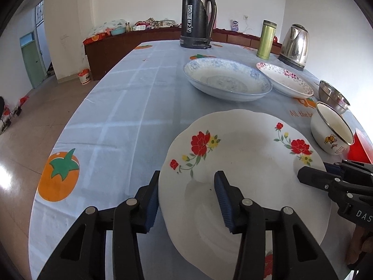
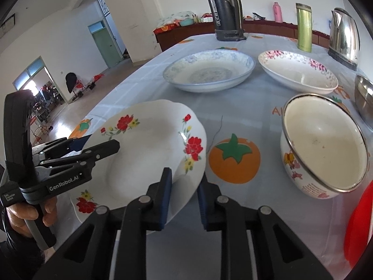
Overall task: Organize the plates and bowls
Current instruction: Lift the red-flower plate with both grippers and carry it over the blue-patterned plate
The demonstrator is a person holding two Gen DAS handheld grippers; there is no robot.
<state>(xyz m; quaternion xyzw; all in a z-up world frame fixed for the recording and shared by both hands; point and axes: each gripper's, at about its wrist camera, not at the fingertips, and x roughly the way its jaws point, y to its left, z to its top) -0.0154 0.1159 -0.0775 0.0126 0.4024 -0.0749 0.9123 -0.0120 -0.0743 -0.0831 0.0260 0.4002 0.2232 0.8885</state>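
Note:
A white plate with red flowers [image 1: 244,163] [image 2: 149,144] lies near the table's front, held from both sides. My left gripper [image 1: 186,196] [image 2: 102,147] straddles the plate's left rim, one finger beneath the rim and one on top, pads pressing. On the opposite rim, my right gripper [image 2: 184,196] [image 1: 312,177] is shut, with the rim pinched between its blue pads. Farther back sit a blue-patterned plate [image 1: 227,79] [image 2: 209,70] and a pink-flowered plate [image 1: 284,79] [image 2: 298,72]. To the right stand a white enamel bowl [image 1: 332,130] [image 2: 324,144] and a steel bowl [image 1: 333,96] [image 2: 363,95].
At the far end of the table stand a black thermos [image 1: 198,14] [image 2: 227,11], a green flask [image 1: 267,39] [image 2: 304,28] and a steel kettle [image 1: 295,44] [image 2: 343,35]. A red object [image 1: 360,144] [image 2: 359,221] lies beside the enamel bowl. The table's left edge [image 1: 77,116] drops to the floor.

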